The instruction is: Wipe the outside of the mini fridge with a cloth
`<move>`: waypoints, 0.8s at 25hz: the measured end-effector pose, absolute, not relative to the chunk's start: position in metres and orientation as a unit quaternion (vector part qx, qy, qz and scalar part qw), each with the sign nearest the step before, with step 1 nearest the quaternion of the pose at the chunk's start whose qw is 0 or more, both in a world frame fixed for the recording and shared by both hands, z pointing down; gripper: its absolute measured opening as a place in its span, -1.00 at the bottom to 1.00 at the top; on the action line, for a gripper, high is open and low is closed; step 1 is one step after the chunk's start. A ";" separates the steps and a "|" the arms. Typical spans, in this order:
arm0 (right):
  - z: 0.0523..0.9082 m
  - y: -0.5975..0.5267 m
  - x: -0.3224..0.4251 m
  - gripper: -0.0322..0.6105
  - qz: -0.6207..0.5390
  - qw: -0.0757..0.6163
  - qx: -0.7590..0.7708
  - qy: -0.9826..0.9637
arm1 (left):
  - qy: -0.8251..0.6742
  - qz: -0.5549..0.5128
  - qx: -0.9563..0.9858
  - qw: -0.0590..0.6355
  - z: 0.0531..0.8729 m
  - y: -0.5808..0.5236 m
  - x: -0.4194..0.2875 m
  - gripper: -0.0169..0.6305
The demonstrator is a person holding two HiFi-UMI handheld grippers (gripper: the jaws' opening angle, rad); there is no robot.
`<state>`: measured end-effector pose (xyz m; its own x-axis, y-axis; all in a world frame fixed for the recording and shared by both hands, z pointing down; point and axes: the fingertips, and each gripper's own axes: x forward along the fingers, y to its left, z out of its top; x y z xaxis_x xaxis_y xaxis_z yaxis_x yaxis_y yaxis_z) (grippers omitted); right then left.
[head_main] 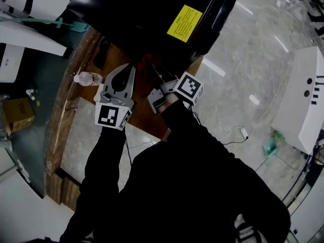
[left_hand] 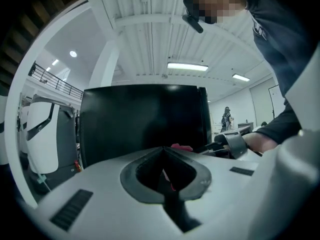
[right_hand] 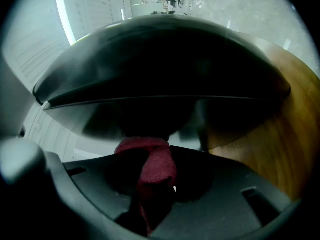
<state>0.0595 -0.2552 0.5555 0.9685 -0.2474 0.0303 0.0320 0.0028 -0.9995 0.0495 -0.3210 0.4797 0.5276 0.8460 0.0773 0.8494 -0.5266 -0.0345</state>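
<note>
The right tongs (right_hand: 156, 151) are clamped together on a dark red cloth (right_hand: 152, 166), which bunches between the tips and pokes out ahead of them. The bunched end sits right at the lower front of the black mini fridge (right_hand: 165, 69); whether it actually touches the fridge cannot be told. Just beside them, the left tongs (left_hand: 164, 149) are closed tip to tip with nothing gripped, pointing at the same black face. Both hang over the wooden worktop (head_main: 142, 116) that carries the fridge. A yellow label (head_main: 185, 23) sits on the fridge's top, and a water bottle (head_main: 87, 78) rests near the worktop's left edge.
</note>
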 end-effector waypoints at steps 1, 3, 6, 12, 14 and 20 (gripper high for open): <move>0.566 -0.255 0.060 -0.50 -0.103 0.704 -0.699 0.072 | -0.489 -0.036 -0.871 0.035 0.493 -0.319 0.049 -0.93; 0.592 -0.255 0.062 -0.50 -0.114 0.703 -0.700 0.055 | -0.490 -0.059 -0.869 0.033 0.523 -0.317 0.050 -0.93; 0.636 -0.256 0.065 -0.50 -0.135 0.698 -0.702 0.032 | -0.479 -0.096 -0.872 0.027 0.566 -0.319 0.057 -0.93; 0.707 -0.256 0.066 -0.50 -0.165 0.693 -0.701 0.006 | -0.466 -0.174 -0.867 0.014 0.642 -0.315 0.065 -0.93; 0.728 -0.257 0.065 -0.50 -0.173 0.691 -0.702 -0.004 | -0.464 -0.190 -0.865 0.014 0.659 -0.314 0.066 -0.93; 0.777 -0.254 0.066 -0.51 -0.188 0.687 -0.701 -0.034 | -0.461 -0.212 -0.861 0.026 0.691 -0.313 0.063 -0.93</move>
<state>0.0656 -0.2537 0.7775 0.9272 -0.2112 0.3093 0.3052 -0.0526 -0.9508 0.0625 -0.3129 0.6906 0.4851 0.7831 0.3890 0.8051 -0.5736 0.1507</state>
